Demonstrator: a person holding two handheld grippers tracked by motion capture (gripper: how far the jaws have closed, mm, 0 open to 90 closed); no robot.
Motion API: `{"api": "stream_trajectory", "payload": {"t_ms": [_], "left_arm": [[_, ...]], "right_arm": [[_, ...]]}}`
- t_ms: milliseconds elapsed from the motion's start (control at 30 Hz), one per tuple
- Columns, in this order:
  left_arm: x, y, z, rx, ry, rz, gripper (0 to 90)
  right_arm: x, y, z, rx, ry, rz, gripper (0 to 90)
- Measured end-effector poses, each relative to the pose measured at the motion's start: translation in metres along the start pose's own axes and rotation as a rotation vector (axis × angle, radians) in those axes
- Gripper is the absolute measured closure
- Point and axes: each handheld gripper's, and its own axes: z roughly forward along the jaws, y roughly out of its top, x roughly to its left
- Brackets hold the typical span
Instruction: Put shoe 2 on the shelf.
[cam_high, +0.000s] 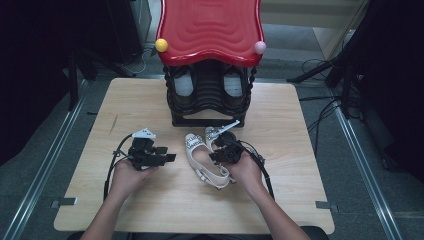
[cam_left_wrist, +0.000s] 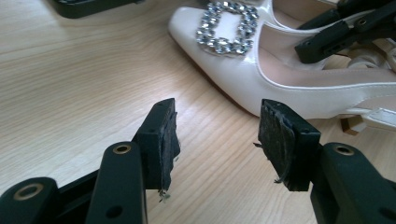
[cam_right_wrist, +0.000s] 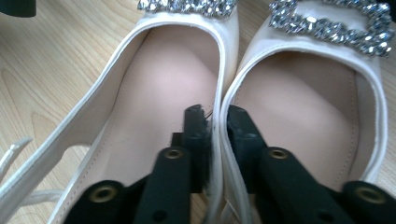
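Cream patent shoes (cam_high: 202, 156) with rhinestone buckles lie side by side at mid-table, before the red-topped rack (cam_high: 210, 30); their heels are hidden under the hand. The right gripper (cam_right_wrist: 215, 122) pinches both inner edges together. The left gripper (cam_left_wrist: 217, 140) gapes wide, holding nothing.

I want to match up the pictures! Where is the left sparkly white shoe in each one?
High view: left shoe mid-table, before the rack.
Left gripper view: top right, beyond the open jaws.
Right gripper view: left half; jaws pinch both shoes' touching sides.
Shared landmark: its sparkly buckle.
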Motion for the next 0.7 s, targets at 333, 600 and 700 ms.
{"api": "stream_trajectory", "payload": {"t_ms": [333, 600, 700], "left_arm": [[0.01, -0.003, -0.006, -0.004, 0.042, -0.011, 46.8], [0.019, -0.005, -0.011, -0.011, 0.055, -0.01, 46.7], [0.023, -0.006, -0.013, -0.022, 0.06, -0.014, 46.8]], "right_arm": [[-0.011, 0.009, -0.01, 0.054, 0.062, -0.039, 86.0], [-0.008, 0.025, -0.021, 0.07, 0.13, -0.207, 85.9], [-0.006, 0.033, -0.026, 0.077, 0.149, -0.273, 85.9]]}}
